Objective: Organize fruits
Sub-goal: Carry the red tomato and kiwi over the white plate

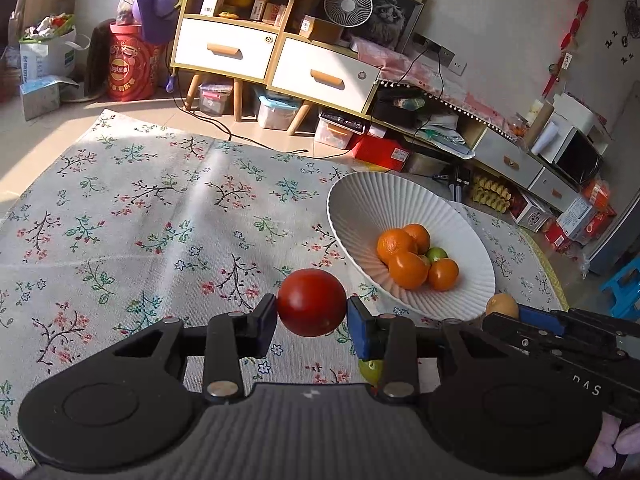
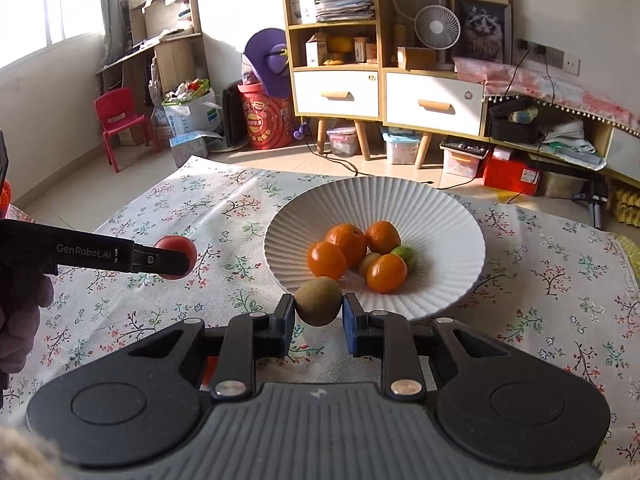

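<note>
on the left i have the left gripper (image 1: pixel 312 314), its blue pads clamped on either side of a red tomato (image 1: pixel 311 302), which sits between the jaws above the floral tablecloth (image 1: pixel 140 216). from the right wrist view i see the same gripper (image 2: pixel 176 260) reaching in from the left edge, the tomato (image 2: pixel 176 251) at its tip, left of the bowl and apart from it.

moving right, the white ribbed bowl (image 1: pixel 360 208) rests on the cloth toward the far right of my left view. inside it lie several oranges (image 1: pixel 408 270) bunched together, with a green lime (image 1: pixel 437 255) tucked among them. in the right view the bowl (image 2: pixel 440 216) sits near the centre, the oranges (image 2: pixel 386 273) and the lime (image 2: pixel 406 255) grouped in its middle, with a pale yellowish fruit (image 2: pixel 368 264) partly hidden among them.

nearer to me, below the left gripper's right finger, a green fruit (image 1: pixel 370 370) peeks out on the cloth, mostly hidden.

further right, the right gripper (image 2: pixel 319 314) is closed on a brown kiwi (image 2: pixel 319 301), held just at the near rim of the bowl; i cannot tell if it touches the rim. in my left view that gripper (image 1: pixel 516 314) enters from the right edge, with the kiwi (image 1: pixel 502 306) showing as a yellowish lump at its tip, just beside the bowl's near edge.
</note>
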{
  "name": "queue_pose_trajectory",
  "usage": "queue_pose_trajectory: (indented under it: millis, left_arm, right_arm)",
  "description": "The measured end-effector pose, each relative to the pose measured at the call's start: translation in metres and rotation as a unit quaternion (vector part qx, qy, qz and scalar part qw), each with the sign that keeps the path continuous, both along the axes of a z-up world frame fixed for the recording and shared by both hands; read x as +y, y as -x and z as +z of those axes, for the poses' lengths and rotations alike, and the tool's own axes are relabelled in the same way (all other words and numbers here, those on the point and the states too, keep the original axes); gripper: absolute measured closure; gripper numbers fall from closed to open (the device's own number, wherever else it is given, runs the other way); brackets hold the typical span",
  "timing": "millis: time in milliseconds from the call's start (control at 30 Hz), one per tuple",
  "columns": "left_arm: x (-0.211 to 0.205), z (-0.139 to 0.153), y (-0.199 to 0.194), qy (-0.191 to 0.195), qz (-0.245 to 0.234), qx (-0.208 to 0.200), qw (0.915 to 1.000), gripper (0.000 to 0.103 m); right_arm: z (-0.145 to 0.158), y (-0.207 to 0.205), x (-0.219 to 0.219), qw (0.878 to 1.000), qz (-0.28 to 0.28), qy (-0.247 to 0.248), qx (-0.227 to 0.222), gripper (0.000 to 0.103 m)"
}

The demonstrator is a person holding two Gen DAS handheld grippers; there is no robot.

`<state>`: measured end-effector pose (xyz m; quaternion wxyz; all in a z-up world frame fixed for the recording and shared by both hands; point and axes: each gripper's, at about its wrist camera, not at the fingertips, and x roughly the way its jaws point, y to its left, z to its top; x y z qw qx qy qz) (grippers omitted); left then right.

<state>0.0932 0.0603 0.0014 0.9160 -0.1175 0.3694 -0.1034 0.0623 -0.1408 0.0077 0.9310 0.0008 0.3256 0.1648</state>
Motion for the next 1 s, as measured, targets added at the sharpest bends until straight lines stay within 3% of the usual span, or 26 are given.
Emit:
queue_pose_trajectory:
  millis: [567, 1000]
  left_arm:
    - [-0.057, 0.006, -0.036, -0.035, -0.053, -0.065, 0.9958, 0.071]
    - [-0.089, -0.004, -0.088, -0.070, -0.071, -0.060, 0.9932, 0.071]
  right_arm:
    - [-0.006, -0.031, -0.043, 0.997, -0.069, -0.033, -0.020, 0.080]
    - [-0.011, -0.055, -0.050, 0.995, -0.077, -0.070, -0.008, 0.080]
